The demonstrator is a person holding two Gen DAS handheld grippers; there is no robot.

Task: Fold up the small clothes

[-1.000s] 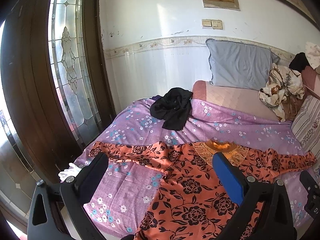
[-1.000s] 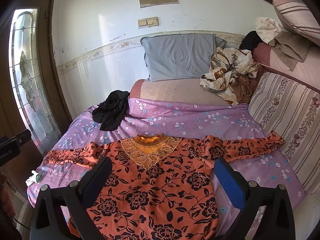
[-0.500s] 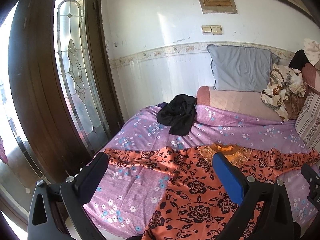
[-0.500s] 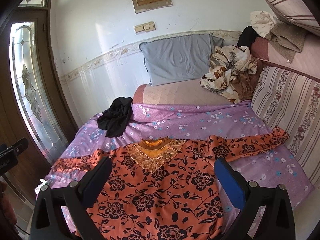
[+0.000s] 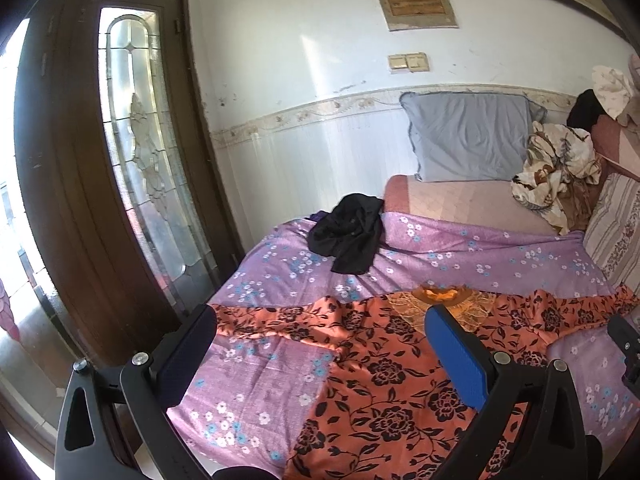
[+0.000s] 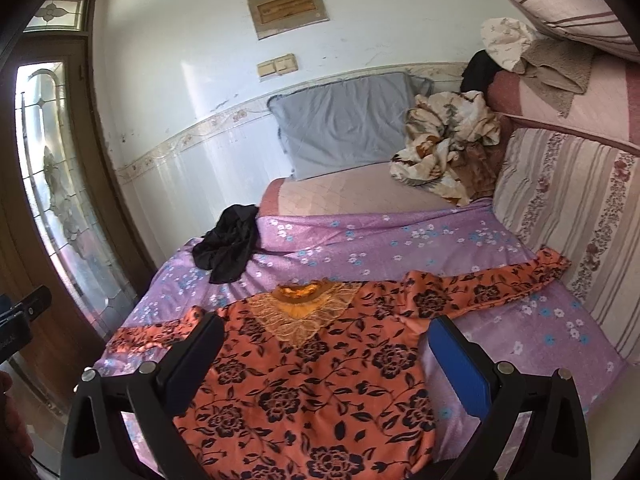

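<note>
One orange black-flowered blouse [image 6: 304,380] flat, sleeves spread, on purple sheet [image 6: 380,240].

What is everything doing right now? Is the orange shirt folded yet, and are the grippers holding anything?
Orange shirt: spread flat on the bed, sleeves out, not folded.
Black garment: crumpled in a heap, unfolded.
Patterned blanket: bunched up near the pillow.
Grey pillow: propped against the wall.
Purple sheet: spread over the bed.
Left gripper: open, holding nothing.
Right gripper: open, holding nothing.

Left claw [image 5: 320,344] (jaws apart) above orange blouse [image 5: 400,376].
</note>
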